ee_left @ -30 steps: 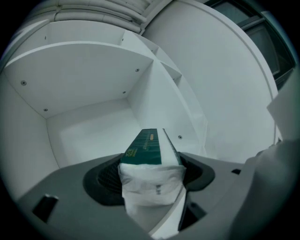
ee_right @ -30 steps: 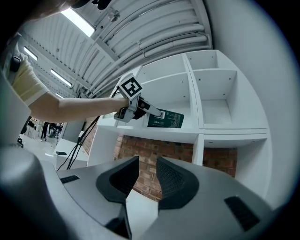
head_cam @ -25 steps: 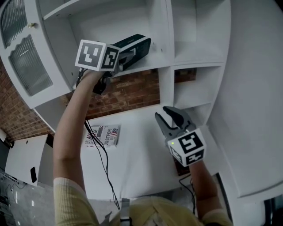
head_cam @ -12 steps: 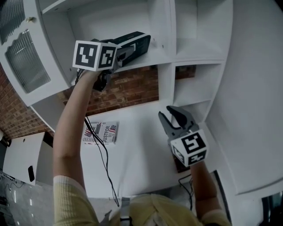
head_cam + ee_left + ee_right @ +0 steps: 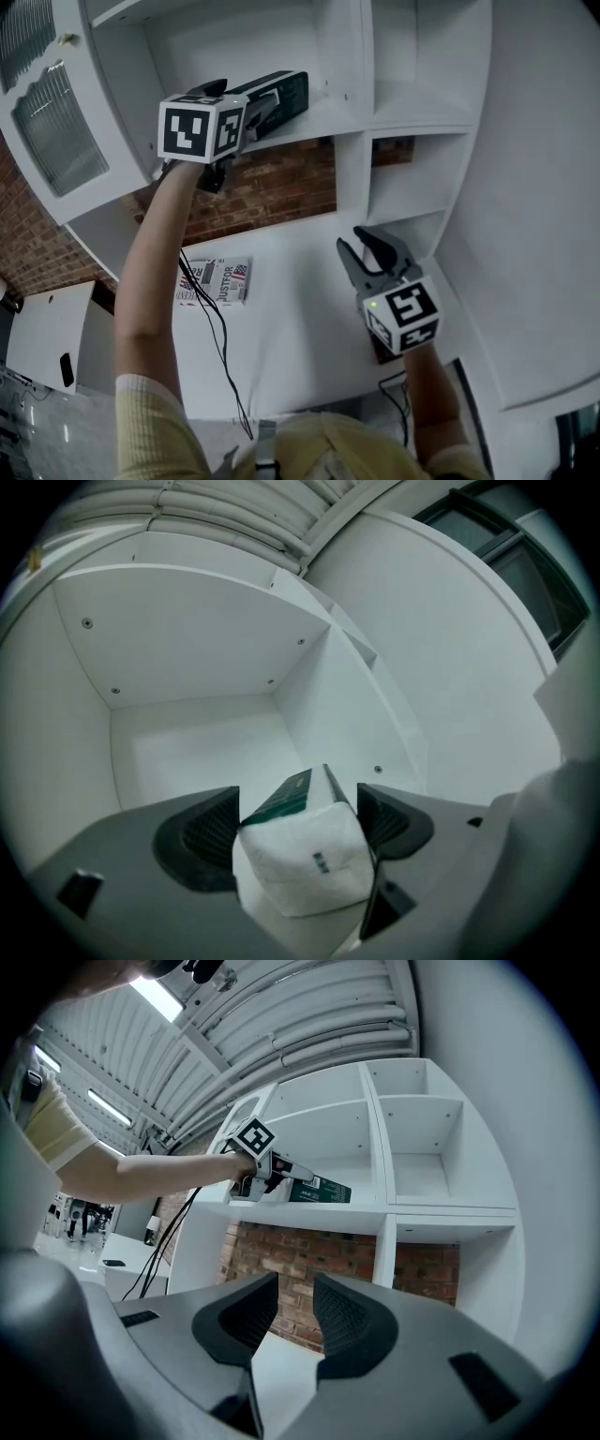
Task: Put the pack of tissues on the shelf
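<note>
Fingers (image 5: 202, 841) newly apart, pack of tissues (image 5: 302, 869) between

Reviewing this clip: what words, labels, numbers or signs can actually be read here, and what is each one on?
"JUSTFOR": on the flat printed packet lying on the white table; its red print is too small to read.
Pack of tissues on the shelf: pale print on its dark green side, too small to read.
Marker cubes: black-and-white square patterns only, no words.

white shelf (image 5: 330, 114), tissue pack (image 5: 281, 92) on it
</note>
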A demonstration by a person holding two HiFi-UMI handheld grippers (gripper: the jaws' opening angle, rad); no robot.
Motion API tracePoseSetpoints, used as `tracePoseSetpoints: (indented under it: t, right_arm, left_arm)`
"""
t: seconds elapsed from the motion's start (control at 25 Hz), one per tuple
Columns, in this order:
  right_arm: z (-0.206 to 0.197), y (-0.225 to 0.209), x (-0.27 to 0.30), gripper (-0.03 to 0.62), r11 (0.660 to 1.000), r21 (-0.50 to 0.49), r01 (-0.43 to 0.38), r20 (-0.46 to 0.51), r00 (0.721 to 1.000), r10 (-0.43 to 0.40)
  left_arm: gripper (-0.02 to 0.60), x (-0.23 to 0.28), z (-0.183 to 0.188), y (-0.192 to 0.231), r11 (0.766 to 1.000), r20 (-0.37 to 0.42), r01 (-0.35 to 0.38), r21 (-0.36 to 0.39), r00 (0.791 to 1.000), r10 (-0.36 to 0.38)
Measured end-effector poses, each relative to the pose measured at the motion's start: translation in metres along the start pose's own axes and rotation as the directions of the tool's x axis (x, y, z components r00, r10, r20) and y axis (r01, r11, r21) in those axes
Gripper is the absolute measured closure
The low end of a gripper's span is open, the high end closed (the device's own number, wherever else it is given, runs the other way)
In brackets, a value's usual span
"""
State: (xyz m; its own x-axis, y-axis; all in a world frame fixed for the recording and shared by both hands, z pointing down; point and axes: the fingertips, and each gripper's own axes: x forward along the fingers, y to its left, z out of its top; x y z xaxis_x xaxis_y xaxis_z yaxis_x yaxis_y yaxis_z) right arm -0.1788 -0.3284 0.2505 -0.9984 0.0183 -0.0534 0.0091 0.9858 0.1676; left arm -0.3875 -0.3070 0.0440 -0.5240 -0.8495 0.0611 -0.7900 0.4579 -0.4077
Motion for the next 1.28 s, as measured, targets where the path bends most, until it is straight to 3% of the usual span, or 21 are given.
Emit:
tracePoseSetpoints:
  t: [0.4, 0.84, 1.28]
  right_arm:
    - [-0.006, -0.002, -0.005, 0.487, 1.000, -0.011, 0.008, 0.002, 1.000, -0.008]
    - [-0.001, 0.002, -0.012, 0.487, 0.999, 0.031, 0.009, 0.035, 0.999, -0.011]
    - [0.004, -0.002, -0.020, 0.488, 0.996, 0.083, 0.037, 0.085, 0.995, -0.044]
  left_arm:
    - [0.213, -0.025, 0.017, -0.006, 0.993, 0.137, -0.062, 0.103, 0.989, 0.048]
    - [0.213, -0.084, 0.015, -0.035, 1.000, 0.253, 0.006, 0.022, 0.967, -0.011]
    - [0.214, -0.136, -0.028, -0.074, 0.994, 0.292, 0.074, -0.077, 0.955, -0.049]
